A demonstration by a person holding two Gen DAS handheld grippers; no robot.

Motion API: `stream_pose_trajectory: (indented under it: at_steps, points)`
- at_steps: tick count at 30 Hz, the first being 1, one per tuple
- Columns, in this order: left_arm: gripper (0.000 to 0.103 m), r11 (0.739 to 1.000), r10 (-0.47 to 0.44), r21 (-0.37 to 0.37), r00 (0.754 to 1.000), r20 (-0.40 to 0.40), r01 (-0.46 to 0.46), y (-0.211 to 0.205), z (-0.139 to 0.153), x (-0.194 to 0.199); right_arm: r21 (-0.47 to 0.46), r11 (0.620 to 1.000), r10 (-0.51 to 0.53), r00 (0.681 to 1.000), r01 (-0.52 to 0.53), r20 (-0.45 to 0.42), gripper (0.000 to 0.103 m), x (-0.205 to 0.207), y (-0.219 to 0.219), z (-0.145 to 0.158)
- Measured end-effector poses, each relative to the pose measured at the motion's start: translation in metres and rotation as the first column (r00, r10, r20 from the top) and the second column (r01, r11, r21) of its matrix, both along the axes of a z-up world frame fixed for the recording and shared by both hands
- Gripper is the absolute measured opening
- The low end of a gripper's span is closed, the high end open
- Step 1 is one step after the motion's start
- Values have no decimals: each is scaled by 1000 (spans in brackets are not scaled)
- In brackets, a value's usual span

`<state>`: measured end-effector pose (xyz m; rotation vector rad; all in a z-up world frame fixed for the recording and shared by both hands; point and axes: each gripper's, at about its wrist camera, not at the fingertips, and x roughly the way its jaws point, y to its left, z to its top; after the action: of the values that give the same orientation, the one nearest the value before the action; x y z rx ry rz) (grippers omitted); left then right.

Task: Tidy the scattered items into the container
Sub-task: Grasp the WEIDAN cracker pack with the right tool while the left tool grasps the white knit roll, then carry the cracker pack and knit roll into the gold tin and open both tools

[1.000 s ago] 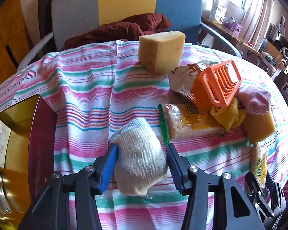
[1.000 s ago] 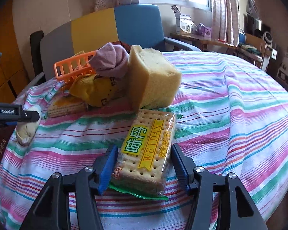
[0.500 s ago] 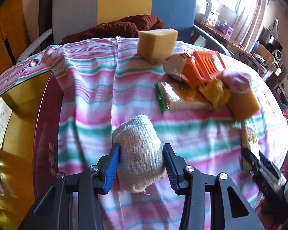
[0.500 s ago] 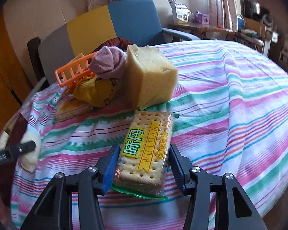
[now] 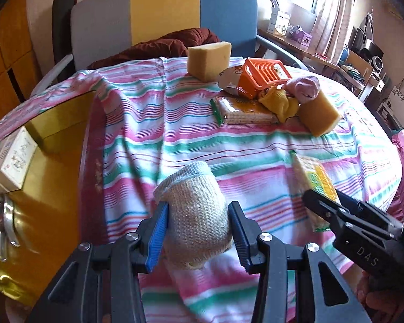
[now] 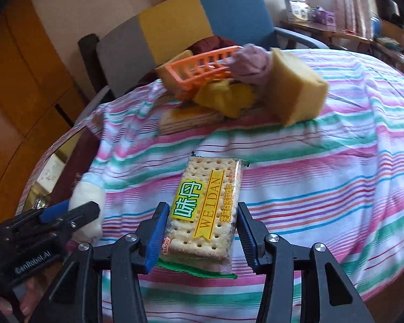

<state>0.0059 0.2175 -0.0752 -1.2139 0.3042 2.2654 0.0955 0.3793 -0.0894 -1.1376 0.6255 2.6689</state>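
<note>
I count two cracker packets, two yellow foam sponge blocks and three rolled socks on the striped tablecloth [image 5: 153, 123]. My left gripper [image 5: 199, 231] pinches the ribbed cream sock roll [image 5: 195, 215] between both pads, lifted above the cloth, its long axis pointing away from me. My right gripper [image 6: 199, 235] clamps the glossy Weidan cracker packet [image 6: 204, 210], a flat rectangle lying lengthwise between the fingers. The slatted orange plastic basket [image 5: 261, 76] sits tipped on the far side, amid the second cracker packet [image 5: 245, 109], yellow sock [image 5: 278, 102] and pink sock [image 5: 303, 87]
</note>
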Motion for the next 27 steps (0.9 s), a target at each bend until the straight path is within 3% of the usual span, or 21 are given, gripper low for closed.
stream_pose_trajectory:
  at_steps: [9,16,21,23,27]
  points:
    - [45,996,79,46,997,-12,-79,-55,23,-7,-31,988,146,987,-149,-69,51,-27,-61,38]
    - [42,986,72,147,995,72,-82,-90,38,-20,-18,961,272,955,-276,-116,51,-70,-114,67]
    - [42,969,86,218,988,125,-112,-114,52,-32,-26,950,304,943,-310,-132,51,-97,-131,74]
    - [42,967,111,219,988,103,-132,-126,58,-37,-35,946,314,940,-322,-134,51,-104,-137,75]
    - [42,972,179,153,984,12,-179,-145,59,-54,-25,936,345,931,-350,-117,51,-118,-152,69]
